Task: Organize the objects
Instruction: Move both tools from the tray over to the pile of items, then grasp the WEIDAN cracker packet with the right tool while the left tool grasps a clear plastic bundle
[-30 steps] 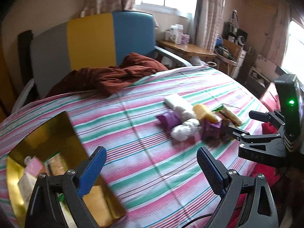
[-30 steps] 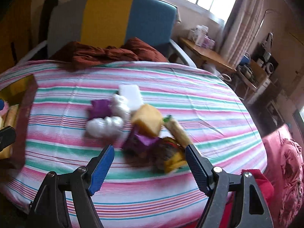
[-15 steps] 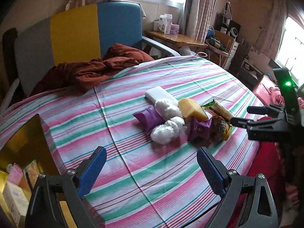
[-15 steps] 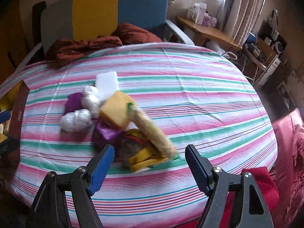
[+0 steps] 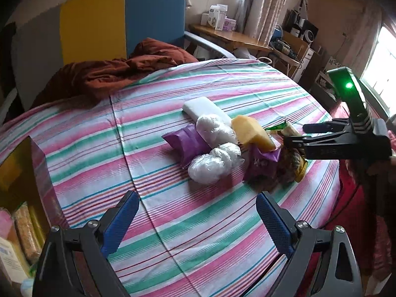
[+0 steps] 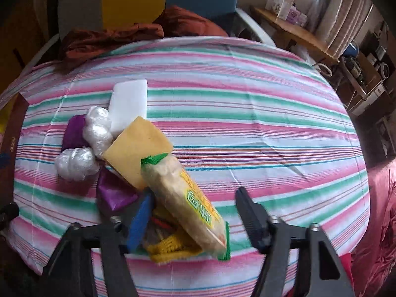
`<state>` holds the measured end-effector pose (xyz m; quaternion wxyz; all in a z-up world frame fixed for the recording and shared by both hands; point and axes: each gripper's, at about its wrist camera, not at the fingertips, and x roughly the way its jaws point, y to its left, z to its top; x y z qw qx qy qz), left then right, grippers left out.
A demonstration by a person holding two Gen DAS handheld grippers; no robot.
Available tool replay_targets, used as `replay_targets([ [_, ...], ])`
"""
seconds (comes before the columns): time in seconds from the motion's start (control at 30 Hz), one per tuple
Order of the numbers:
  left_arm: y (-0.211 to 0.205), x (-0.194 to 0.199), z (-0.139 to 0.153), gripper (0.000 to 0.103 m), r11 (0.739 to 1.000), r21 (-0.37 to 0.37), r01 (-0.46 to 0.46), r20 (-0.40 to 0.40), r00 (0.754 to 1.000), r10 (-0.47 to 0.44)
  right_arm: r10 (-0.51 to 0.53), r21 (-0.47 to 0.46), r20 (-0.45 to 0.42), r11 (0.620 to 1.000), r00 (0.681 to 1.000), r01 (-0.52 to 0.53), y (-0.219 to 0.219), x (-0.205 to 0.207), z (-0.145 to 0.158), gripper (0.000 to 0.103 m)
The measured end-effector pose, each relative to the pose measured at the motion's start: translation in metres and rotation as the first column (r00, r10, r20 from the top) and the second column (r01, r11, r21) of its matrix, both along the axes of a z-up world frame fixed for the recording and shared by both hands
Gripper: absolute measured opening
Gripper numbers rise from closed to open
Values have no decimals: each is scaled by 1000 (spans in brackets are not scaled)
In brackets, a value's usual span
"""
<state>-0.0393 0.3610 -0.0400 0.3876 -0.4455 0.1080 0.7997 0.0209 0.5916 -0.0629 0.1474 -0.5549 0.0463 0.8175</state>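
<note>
**Right gripper closing over a cracker pack on a striped bed**

A pile of small items lies on the striped sheet [image 5: 222,94]. In it are a white block [image 6: 128,104], 2 clear plastic wads [image 6: 97,130] [image 6: 75,163], 2 purple pouches [image 5: 185,143] [image 5: 262,160], a yellow sponge [image 6: 138,151] and a long cracker pack [image 6: 188,203] with green ends. The pack leans on the sponge and crosses a brown-and-yellow item [image 6: 168,245] beneath it.

The right gripper [image 6: 195,210] points steeply down at the near end of the pile. Its jaws are closing, with the pack between them. The blue pad [image 6: 139,220] sits just beside the pack's left edge; whether it touches cannot be told. The other finger [image 6: 250,217] stands clear of the pack on the right.

The left gripper [image 5: 196,220] hovers over bare sheet short of the pile, fingers wide apart with nothing between them. In its view the right gripper [image 5: 294,136] reaches in from the right edge over the pack.

A gold-lined box [image 5: 14,173] at the left edge holds packets. A rust-red blanket [image 5: 118,71] lies at the head of the bed against a yellow, blue and grey headboard [image 5: 118,22].
</note>
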Motion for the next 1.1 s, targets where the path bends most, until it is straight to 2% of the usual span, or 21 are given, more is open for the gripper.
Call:
replay_targets([
  [0.07, 5, -4, -4, 92, 1000, -10, -2, 15, 1000, 2, -15, -11, -1, 1000, 1000, 15, 3, -3, -5, 35],
  [0.27, 25, -12, -14, 83, 999, -33, 18, 27, 999, -17, -81, -43, -56, 996, 995, 79, 15, 2, -10, 23],
  [0.37, 39, -16, -21, 80, 998, -45, 36, 26, 999, -34, -133, -72, -86, 989, 987, 127, 23, 6, -9, 21],
  [0.57, 64, -31, -39, 78, 998, -68, 11, 77, 997, -6, -194, -121, -118, 976, 974, 179, 37, 9, -8, 21],
  [0.63, 72, -34, -46, 60, 996, -81, 24, 94, 995, -16, -199, -126, -117, 975, 973, 184, 39, 8, -8, 21],
  [0.73, 79, -34, -52, 46, 996, -73, 49, 114, 993, -40, -195, -118, -114, 976, 974, 181, 39, 7, -10, 21],
  [0.87, 72, -22, -48, 43, 996, -59, 64, 82, 995, -59, -214, -115, -138, 973, 967, 199, 44, 10, -7, 18],
  [1.0, 54, -9, -35, 43, 998, -24, 60, 67, 996, -58, -223, -133, -219, 971, 950, 197, 45, 17, 6, 14],
  [1.1, 40, -2, -25, 43, 998, 3, 57, 63, 996, -57, -230, -135, -239, 970, 943, 202, 46, 19, 10, 14],
])
